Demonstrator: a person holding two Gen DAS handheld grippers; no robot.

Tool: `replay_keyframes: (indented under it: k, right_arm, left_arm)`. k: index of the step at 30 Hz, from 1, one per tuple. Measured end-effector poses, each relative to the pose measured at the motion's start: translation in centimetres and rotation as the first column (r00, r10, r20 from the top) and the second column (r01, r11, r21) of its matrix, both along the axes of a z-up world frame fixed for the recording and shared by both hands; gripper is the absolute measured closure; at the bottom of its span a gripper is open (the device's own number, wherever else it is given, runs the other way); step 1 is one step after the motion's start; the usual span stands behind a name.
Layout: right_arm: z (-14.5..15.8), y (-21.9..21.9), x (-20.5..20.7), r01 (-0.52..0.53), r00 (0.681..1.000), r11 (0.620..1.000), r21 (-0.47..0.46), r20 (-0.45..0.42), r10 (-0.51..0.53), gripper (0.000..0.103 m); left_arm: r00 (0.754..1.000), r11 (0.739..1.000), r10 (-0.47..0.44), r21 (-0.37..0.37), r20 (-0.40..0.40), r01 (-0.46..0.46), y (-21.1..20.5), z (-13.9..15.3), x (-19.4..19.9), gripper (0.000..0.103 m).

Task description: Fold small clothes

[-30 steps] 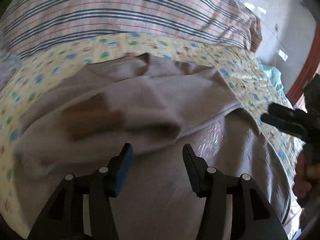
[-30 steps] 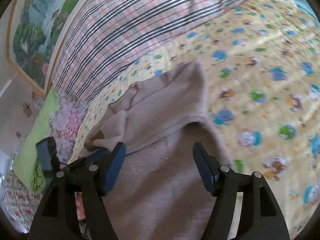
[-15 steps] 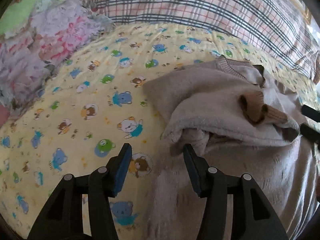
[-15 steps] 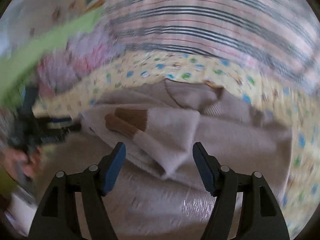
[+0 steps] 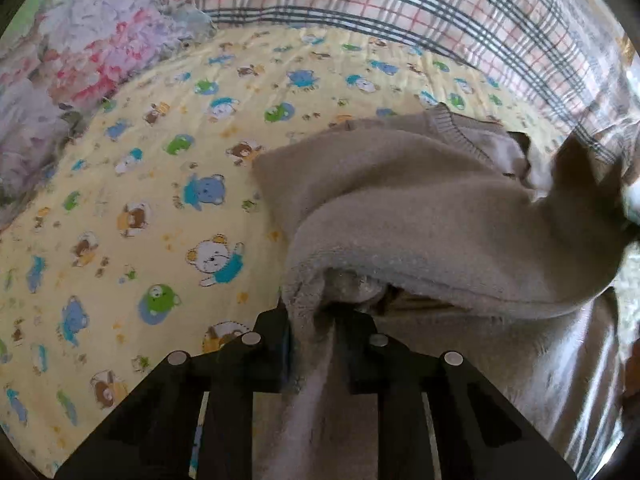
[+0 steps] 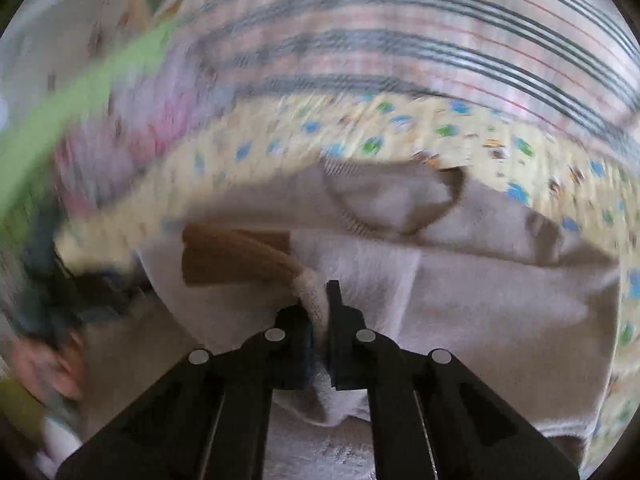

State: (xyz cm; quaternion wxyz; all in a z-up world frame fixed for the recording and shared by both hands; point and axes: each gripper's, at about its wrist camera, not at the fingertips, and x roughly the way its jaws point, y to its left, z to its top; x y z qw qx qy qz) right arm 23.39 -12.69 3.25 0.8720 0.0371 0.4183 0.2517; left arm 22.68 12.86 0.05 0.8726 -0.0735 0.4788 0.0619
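The left tool point(image 5: 310, 320) is closing on a bunched edge of a beige sweater point(image 5: 440, 208), the fabric already pinched between its pads, while the right tool point(image 6: 320, 304) is clamped tight on a thin fold of the same sweater just beside its brown cuff point(image 6: 232, 256). The sweater lies partly folded on a bed, over a yellow sheet point(image 5: 160, 184) printed with cartoon bears, its ribbed collar point(image 6: 396, 200) toward a plaid pillow point(image 5: 400, 12).

The right view is smeared, so how much cloth that tool has caught is hard to judge. A shallow bite could slip once the fold is carried over, letting the sleeve drop back open. On the left, the tool appears to hold more than one layer; if so, lifting would drag the underlying panel along and rumple the fold. Uneven pulls between the two hands would skew the edge.

Count: one sweater, two tools, one brown cuff in view, one plaid pillow, one floral quilt point(image 5: 80, 40) at the bed's far left.
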Motion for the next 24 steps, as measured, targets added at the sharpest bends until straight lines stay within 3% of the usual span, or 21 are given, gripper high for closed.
replay_keyframes:
  k: [2, 5, 7, 9, 12, 17, 20, 22, 24]
  right_arm:
    - [2.5, -3.9, -0.4, 0.111, 0.992, 0.985, 0.135, 0.051, -0.119, 0.097]
    - [3.4, -12.1, -1.8, 0.333, 0.930, 0.870, 0.363, 0.024, -0.366, 0.097]
    - [1.5, -14.7, -2.2, 0.417, 0.898, 0.832, 0.366, -0.029, -0.438, 0.097]
    - [-1.4, -16.1, -2.2, 0.456, 0.887, 0.809, 0.370, -0.123, -0.444, 0.097]
    - [-4.6, -16.4, -2.5, 0.485, 0.874, 0.808, 0.333, -0.191, -0.446, 0.097]
    - [-5.9, -16.7, -2.8, 0.502, 0.863, 0.819, 0.277, -0.223, -0.454, 0.094]
    - [-6.6, -17.7, -3.5, 0.539, 0.830, 0.815, 0.210, -0.296, -0.473, 0.090]
    - [-5.9, -18.6, -5.2, 0.564, 0.816, 0.802, 0.196, -0.285, -0.503, 0.087]
    - [-4.7, -18.8, -7.0, 0.584, 0.804, 0.799, 0.144, -0.244, -0.543, 0.077]
  left_arm:
    - [1.000, 0.999, 0.016, 0.038, 0.016, -0.017, -0.7, 0.3, -0.6, 0.091]
    - [0.998, 0.998, 0.047, 0.048, 0.032, -0.048, -1.7, 0.2, -1.4, 0.091]
    - [0.997, 0.996, 0.065, 0.058, 0.041, -0.068, -2.3, -0.2, -1.9, 0.091]
    - [0.996, 0.995, 0.086, 0.054, 0.037, -0.088, -2.3, -0.5, -2.1, 0.091]
    - [0.994, 0.994, 0.108, 0.017, 0.033, -0.109, -1.6, -0.6, -2.3, 0.090]
    - [0.993, 0.993, 0.117, -0.017, 0.012, -0.116, -0.6, -1.0, -2.8, 0.084]
    - [0.992, 0.991, 0.127, -0.045, 0.014, -0.127, 0.2, -1.1, -3.5, 0.079]
    - [0.991, 0.990, 0.130, -0.063, 0.017, -0.128, 0.6, -1.1, -3.9, 0.077]
    - [0.991, 0.989, 0.127, -0.080, 0.032, -0.124, 0.9, -0.9, -4.3, 0.077]
